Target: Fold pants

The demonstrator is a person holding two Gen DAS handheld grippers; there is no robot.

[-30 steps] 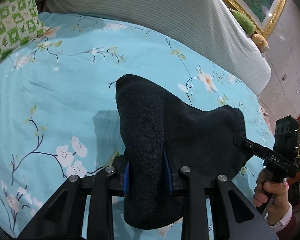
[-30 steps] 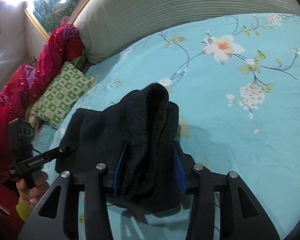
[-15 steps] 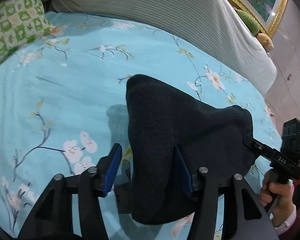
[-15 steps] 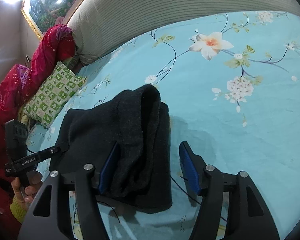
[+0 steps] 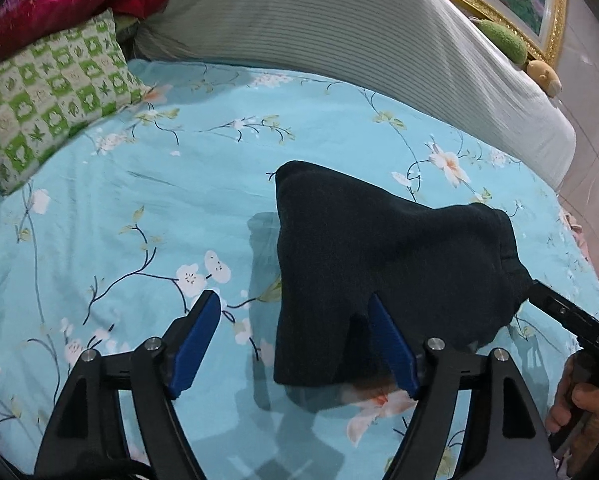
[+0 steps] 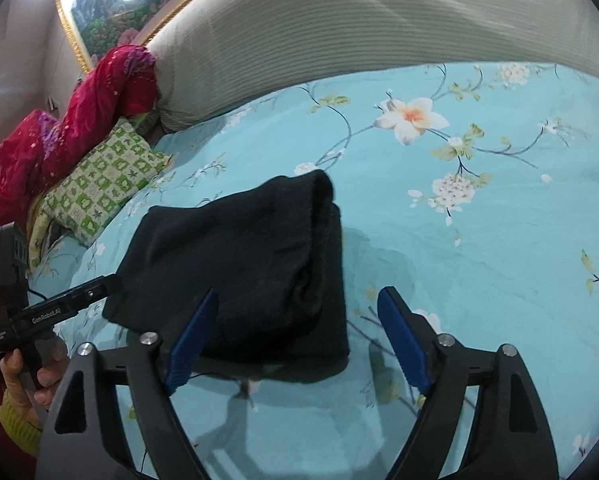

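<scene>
A green checked pillow [image 5: 47, 92] is seen at the bed's [image 5: 99, 208] left head corner. The left hand-held gripper [image 5: 295, 336] is held spread apart — nothing is gripped. The folded black pants [image 5: 379, 272] are laid mid-bed. The right hand-held gripper [image 6: 299, 332] is likewise parted — its left pad is beside the pants' near edge.

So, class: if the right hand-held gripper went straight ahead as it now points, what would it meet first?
Most likely the folded black pants, lying between and just beyond the open right hand-held gripper; depth is uncertain.
</scene>
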